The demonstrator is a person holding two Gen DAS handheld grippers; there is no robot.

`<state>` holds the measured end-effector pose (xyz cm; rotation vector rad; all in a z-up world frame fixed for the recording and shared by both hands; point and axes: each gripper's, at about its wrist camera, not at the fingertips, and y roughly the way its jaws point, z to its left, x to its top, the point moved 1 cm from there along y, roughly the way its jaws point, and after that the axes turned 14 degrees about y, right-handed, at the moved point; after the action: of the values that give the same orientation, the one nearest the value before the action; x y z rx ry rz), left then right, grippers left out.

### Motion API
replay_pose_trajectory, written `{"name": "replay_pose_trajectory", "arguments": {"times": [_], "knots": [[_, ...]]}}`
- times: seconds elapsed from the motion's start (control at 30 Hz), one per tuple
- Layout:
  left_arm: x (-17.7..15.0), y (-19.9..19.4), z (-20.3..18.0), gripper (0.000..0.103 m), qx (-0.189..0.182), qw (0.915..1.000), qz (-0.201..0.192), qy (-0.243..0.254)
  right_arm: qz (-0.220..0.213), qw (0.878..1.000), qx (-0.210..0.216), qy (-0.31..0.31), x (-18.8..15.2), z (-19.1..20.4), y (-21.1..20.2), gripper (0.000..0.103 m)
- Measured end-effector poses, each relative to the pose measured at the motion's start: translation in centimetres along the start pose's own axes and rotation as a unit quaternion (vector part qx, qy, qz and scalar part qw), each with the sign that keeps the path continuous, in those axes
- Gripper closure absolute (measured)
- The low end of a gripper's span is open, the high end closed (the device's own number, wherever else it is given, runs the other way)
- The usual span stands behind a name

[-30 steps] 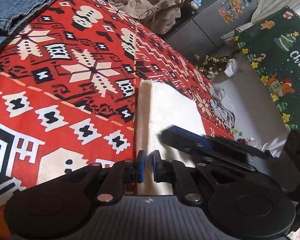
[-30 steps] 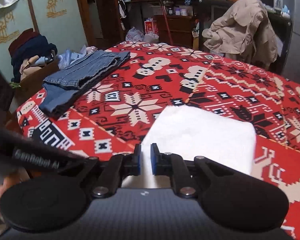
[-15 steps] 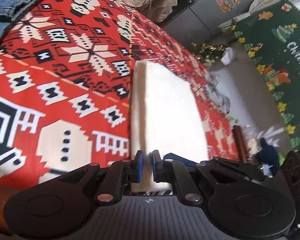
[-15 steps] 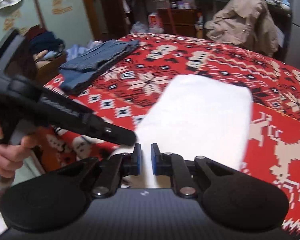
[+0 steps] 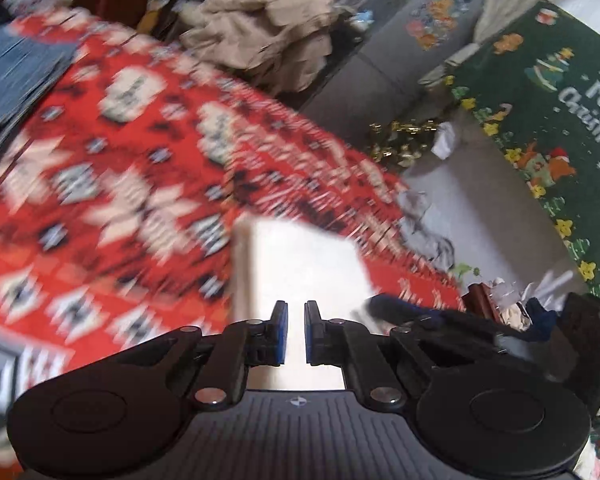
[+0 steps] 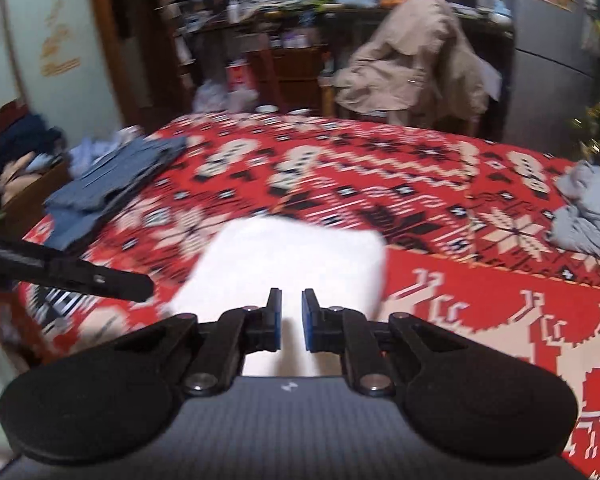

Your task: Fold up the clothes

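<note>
A folded white cloth [image 6: 292, 256] is seen at frame centre on the red patterned tabletop [image 6: 480, 320]; it is judged soft, light, best pinched at a folded edge. Left claw [image 5: 296, 332] and right claw [image 6: 291, 320] are parted slightly, gripping nothing.

Wide bare red patterned cloth [image 6: 440, 184] covers the counter across the middle of the right wrist frame, open for passage. Obstacles sit at the edges: folded jeans [image 6: 112, 184] at left, a crumpled grey garment [image 6: 588, 216] at right, the white folded cloth [image 6: 292, 264] at lower centre, with the other gripper's fingers [image 6: 112, 282] just left of it.
</note>
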<state>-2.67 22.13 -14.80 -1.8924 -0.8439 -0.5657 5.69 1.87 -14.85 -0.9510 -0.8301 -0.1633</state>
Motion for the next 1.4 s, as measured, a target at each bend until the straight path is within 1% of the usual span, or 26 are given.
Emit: {"name": "replay_pose_trajectory", "arguments": {"times": [0.13, 0.23, 0.3, 0.4, 0.47, 0.53, 0.57, 0.63, 0.73, 0.8, 0.87, 0.93, 0.97, 1.03, 1.17, 1.27, 1.4], "knots": [[2.3, 3.2, -1.0, 0.096, -0.005, 0.9999, -0.001, 0.014, 0.008, 1.000, -0.002, 0.012, 0.5, -0.3, 2.3, 0.090], [2.8, 5.5, -0.9, 0.096, 0.011, 0.9994, 0.022, 0.025, 0.017, 1.000, -0.002, 0.003, -0.1, 1.0, 3.7, 0.090], [2.6, 6.5, -0.4, 0.101, 0.026, 0.9984, 0.040, 0.030, 0.011, 1.000, -0.012, -0.006, -0.5, 1.6, 3.9, 0.090], [2.3, 6.6, 0.5, 0.100, 0.018, 0.9989, 0.032, 0.029, 0.017, 1.000, 0.000, 0.008, -0.7, 1.1, 3.9, 0.090], [2.2, 6.5, 0.4, 0.100, 0.030, 0.9981, 0.029, 0.044, 0.020, 1.000, 0.007, 0.010, -0.8, 0.9, 3.8, 0.090], [2.2, 6.5, -0.3, 0.100, 0.061, 0.9944, 0.029, 0.081, 0.022, 1.000, 0.010, 0.010, -0.9, 0.9, 3.8, 0.090], [2.2, 6.5, -0.6, 0.100, 0.064, 0.9933, 0.030, 0.091, 0.023, 1.000, 0.011, 0.010, -1.0, 0.8, 3.7, 0.090], [2.3, 6.5, -0.6, 0.100, 0.067, 0.9933, 0.033, 0.089, 0.024, 1.000, 0.014, 0.013, -1.3, 0.7, 3.4, 0.090], [2.7, 6.1, -0.4, 0.101, 0.059, 0.9951, 0.029, 0.074, 0.027, 0.999, 0.019, 0.018, -1.6, 0.6, 2.4, 0.091], [2.8, 5.4, -0.8, 0.100, 0.041, 0.9967, 0.016, 0.069, 0.025, 0.999, 0.022, 0.022, -1.6, 0.5, 1.4, 0.090], [2.8, 5.2, -1.3, 0.100, 0.020, 0.9971, 0.013, 0.072, 0.019, 0.999, 0.022, 0.025, -1.6, 0.3, 0.6, 0.090], [2.8, 6.0, -1.9, 0.100, 0.032, 0.9953, 0.026, 0.087, 0.018, 0.999, 0.018, 0.026, -1.7, 0.1, 0.3, 0.090], [2.8, 6.6, -2.0, 0.100, 0.044, 0.9938, 0.035, 0.096, 0.019, 0.999, 0.017, 0.025, -1.8, 0.1, 0.3, 0.090], [2.6, 7.4, -1.8, 0.100, 0.054, 0.9922, 0.032, 0.108, 0.025, 0.999, 0.015, 0.025, -2.2, 0.1, 0.4, 0.090], [2.8, 8.2, -1.5, 0.100, 0.058, 0.9910, 0.029, 0.118, 0.032, 0.999, 0.015, 0.031, -3.6, 0.0, 0.3, 0.090], [2.7, 8.7, -2.0, 0.100, 0.073, 0.9843, 0.027, 0.159, 0.031, 0.999, 0.019, 0.034, -4.1, -0.1, -0.2, 0.090], [3.7, 8.6, -1.8, 0.101, 0.075, 0.9856, 0.036, 0.147, 0.033, 0.998, 0.026, 0.036, -4.2, -0.3, -1.0, 0.090]]}}
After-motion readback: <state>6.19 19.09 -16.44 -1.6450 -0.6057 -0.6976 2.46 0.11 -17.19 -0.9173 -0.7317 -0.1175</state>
